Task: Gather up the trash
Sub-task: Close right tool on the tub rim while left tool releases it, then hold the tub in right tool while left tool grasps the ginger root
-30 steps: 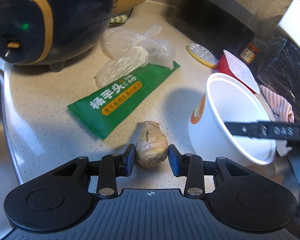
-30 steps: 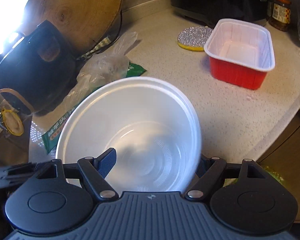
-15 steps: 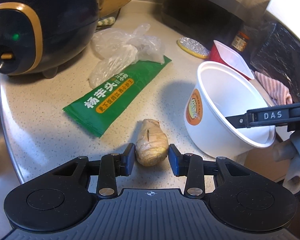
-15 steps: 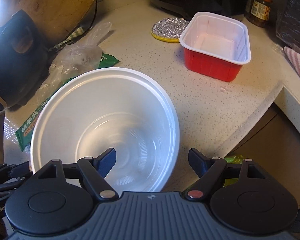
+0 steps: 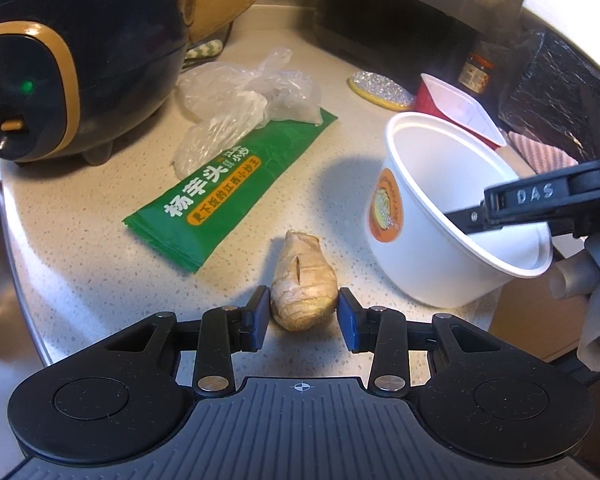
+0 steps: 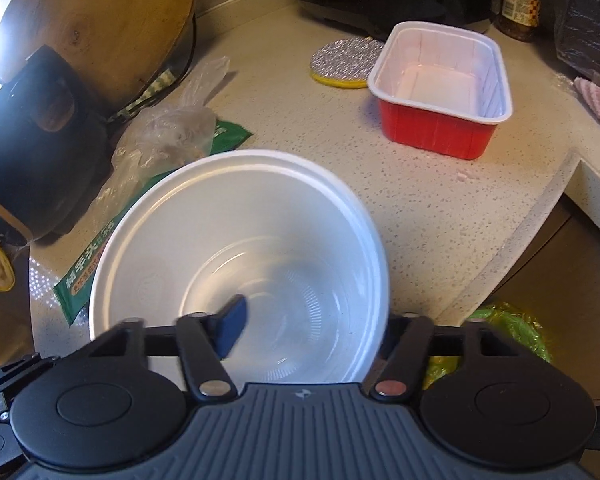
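Observation:
A knobbly piece of ginger (image 5: 304, 280) lies on the speckled counter, and my left gripper (image 5: 303, 308) is shut on it, a blue pad at each side. A white disposable bowl (image 5: 432, 240) with an orange label sits tilted at the counter's edge. My right gripper (image 6: 312, 316) straddles the wall of the bowl (image 6: 240, 240), and its jaws are closing. One pad (image 6: 232, 328) is inside and well clear of the wall; the other finger is hidden outside. A green snack wrapper (image 5: 228, 192) and a crumpled clear plastic bag (image 5: 244, 100) lie beyond the ginger.
A dark rice cooker (image 5: 72, 52) stands at the back left with a wooden board (image 6: 100, 20) behind it. A red tray (image 6: 440, 92), a glittery sponge (image 6: 344, 60) and a jar (image 6: 520, 0) sit at the back right. Below the counter edge (image 6: 540, 216) is a green bag (image 6: 508, 332).
The right gripper's inner pad has swung toward the middle of the bowl as the jaws narrowed. The bowl has shifted a little. The left gripper has rolled slightly with the ginger still between its pads.

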Demonstrator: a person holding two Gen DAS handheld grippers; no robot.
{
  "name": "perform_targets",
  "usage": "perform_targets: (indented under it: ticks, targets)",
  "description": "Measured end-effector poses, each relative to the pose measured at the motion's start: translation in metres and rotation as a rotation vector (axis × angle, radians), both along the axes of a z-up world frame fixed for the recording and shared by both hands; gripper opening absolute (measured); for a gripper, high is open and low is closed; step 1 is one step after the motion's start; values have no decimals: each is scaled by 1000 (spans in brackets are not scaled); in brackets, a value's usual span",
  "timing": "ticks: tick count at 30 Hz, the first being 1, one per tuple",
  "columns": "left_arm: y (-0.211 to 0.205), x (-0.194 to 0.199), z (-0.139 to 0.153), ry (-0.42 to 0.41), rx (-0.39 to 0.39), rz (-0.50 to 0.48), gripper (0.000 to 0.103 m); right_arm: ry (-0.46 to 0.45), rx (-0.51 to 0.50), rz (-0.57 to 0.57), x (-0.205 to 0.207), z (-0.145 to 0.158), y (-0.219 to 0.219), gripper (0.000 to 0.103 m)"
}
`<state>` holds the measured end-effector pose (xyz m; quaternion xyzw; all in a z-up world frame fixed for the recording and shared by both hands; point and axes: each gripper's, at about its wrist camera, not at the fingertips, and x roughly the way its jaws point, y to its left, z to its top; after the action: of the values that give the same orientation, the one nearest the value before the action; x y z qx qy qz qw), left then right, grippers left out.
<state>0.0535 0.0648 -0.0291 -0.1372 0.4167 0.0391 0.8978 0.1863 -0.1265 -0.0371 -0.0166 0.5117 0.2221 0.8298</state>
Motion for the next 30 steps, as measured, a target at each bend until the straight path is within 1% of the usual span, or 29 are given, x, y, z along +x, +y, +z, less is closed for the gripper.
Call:
perform_targets:
  ticks: [1,2,3,5,7,13,16,25,30]
  targets:
    - [0,0,0,-1,-3,2,41,-1,-3,6,-1,-1,1,40]
    - [0,-1,0,-3,-5,5,41,-4,-3,9,-2,-1,1,34]
    - [0,-1,0,-4,-6,7,41,-8,-3,8,-2,-1,1,32]
    - [0,-1,0,-6,-9,12,41,-10,0,10,-2,0,-1,21]
    - [1,-2,0,-8,-16,21,41,-9,12,14,-2,3,-3,17]
    - [11,-2,0,-15,-88,52,41,-43,42,0,-2,16,-9,13]
    - [16,0,0,-19,-106,68,41,-46,57,-15,1,19,-12,13]
    - [29,-2,9,-48,-105,103,41,-57,102,-24,5,21,-7,12]
    - [29,-2,14,-69,-98,94,41,-55,119,-24,5,23,-9,12]
